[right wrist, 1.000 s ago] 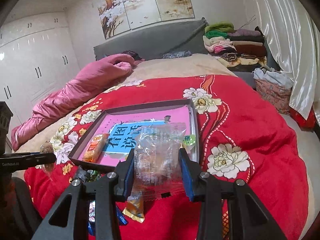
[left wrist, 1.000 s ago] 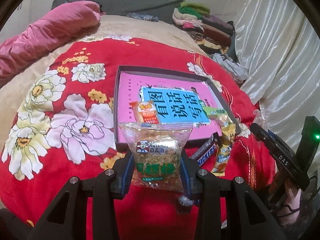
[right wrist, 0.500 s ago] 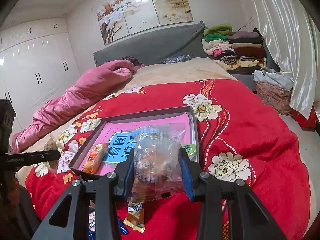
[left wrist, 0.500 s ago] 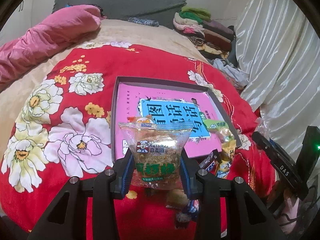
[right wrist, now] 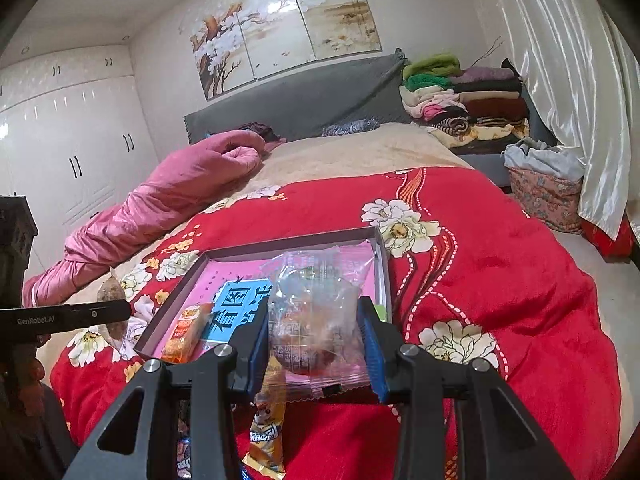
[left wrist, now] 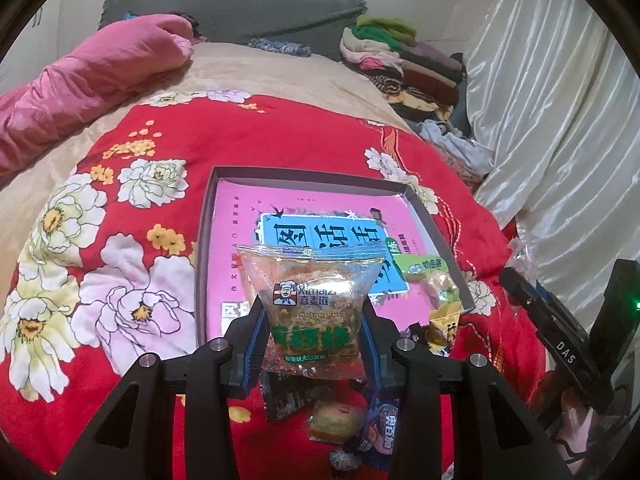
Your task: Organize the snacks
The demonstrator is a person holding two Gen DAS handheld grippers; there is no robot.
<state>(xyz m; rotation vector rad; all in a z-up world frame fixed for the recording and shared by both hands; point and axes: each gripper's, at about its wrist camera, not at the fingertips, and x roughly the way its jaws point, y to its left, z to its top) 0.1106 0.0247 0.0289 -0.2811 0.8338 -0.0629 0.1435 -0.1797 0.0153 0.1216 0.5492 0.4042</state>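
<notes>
A red blanket with large flowers (right wrist: 500,264) covers the near bed, a pink quilt (right wrist: 168,196) bunched along its far left. Folded clothes (right wrist: 464,100) are stacked far right beside the grey headboard (right wrist: 304,100) — possibly on a ledge. White curtains (left wrist: 560,92) hang right; a flower painting (right wrist: 280,28) hangs above.

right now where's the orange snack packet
In the right wrist view the orange packet lies inside the tray, at its near left corner, on the pink book.
</notes>
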